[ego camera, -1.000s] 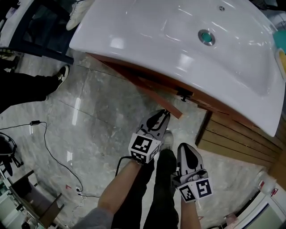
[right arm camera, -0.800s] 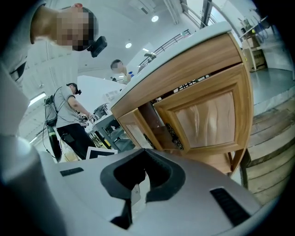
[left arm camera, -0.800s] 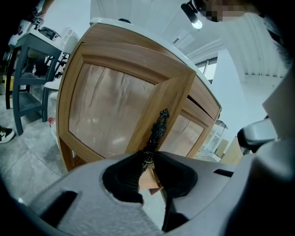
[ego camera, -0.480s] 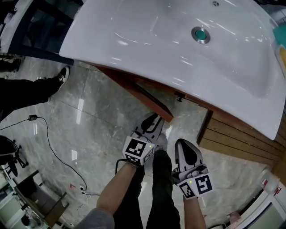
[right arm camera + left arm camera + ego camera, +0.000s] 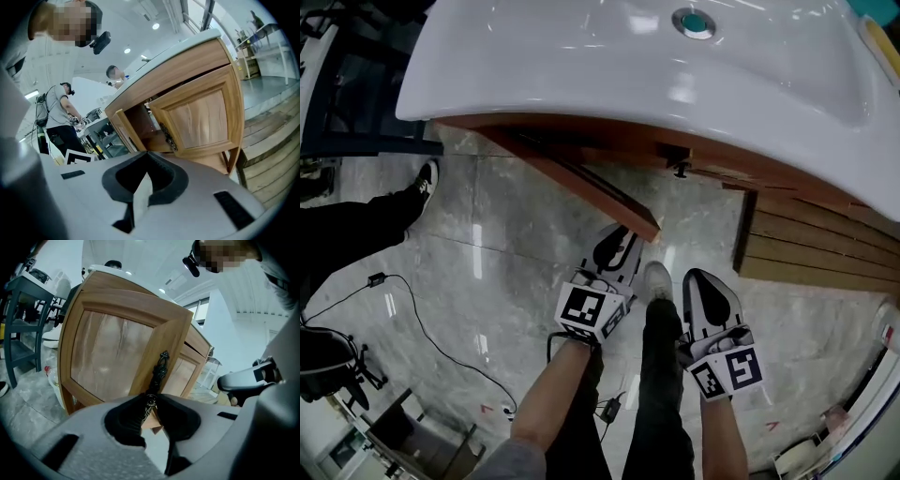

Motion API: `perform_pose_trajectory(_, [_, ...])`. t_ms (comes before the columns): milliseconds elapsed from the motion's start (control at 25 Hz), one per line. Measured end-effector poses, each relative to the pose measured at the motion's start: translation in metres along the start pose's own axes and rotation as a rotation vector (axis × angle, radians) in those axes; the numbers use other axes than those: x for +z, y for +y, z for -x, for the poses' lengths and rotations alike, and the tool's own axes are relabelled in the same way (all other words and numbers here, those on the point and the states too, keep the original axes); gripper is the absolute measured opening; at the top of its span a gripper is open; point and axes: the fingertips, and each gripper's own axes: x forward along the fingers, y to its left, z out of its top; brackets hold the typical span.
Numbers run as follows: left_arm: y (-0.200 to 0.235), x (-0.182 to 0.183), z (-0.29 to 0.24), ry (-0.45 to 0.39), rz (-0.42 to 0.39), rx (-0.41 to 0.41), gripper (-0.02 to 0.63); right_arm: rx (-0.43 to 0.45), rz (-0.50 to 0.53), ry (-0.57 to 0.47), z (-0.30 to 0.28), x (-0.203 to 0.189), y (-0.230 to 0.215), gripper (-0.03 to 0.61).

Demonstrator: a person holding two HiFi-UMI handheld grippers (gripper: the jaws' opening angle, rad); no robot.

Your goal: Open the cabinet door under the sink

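Observation:
Under the white sink (image 5: 581, 66) the cabinet's left wooden door (image 5: 572, 178) stands swung out over the floor. My left gripper (image 5: 623, 246) is at the door's free edge. In the left gripper view the door (image 5: 108, 357) fills the frame and its dark ornate handle (image 5: 159, 371) runs down between the jaws of my left gripper (image 5: 149, 404), which are shut on it. My right gripper (image 5: 705, 281) hangs to the right, apart from the cabinet, with its jaws shut on nothing. The right gripper view shows the right door (image 5: 201, 117) closed, its handle (image 5: 168, 137), and the opened cabinet interior (image 5: 140, 126).
A wooden slatted platform (image 5: 806, 253) lies on the floor right of the cabinet. Another person's legs (image 5: 356, 225) stand at the left, near a black cable (image 5: 431, 319) on the marble floor. A dark metal stand (image 5: 356, 94) is left of the sink. My own shoe (image 5: 656, 278) is between the grippers.
The left door has swung farther out from the cabinet with my left gripper on its handle. The sink sits higher in the head view. The right gripper has hardly moved.

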Motion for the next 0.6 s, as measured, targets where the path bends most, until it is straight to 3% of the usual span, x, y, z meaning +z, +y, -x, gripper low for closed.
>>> perform_pose_trajectory(360, [0.016,-0.015,0.059,0.004,-0.011,-0.055,0.084,-0.078,0.016,-0.013,-0.006,-0.043,0.038,0.009])
perform_pose_trajectory(600, [0.038,-0.028,0.107,-0.004,-0.007,-0.04,0.069,-0.071,0.018,-0.014,-0.013,-0.065,0.064,0.009])
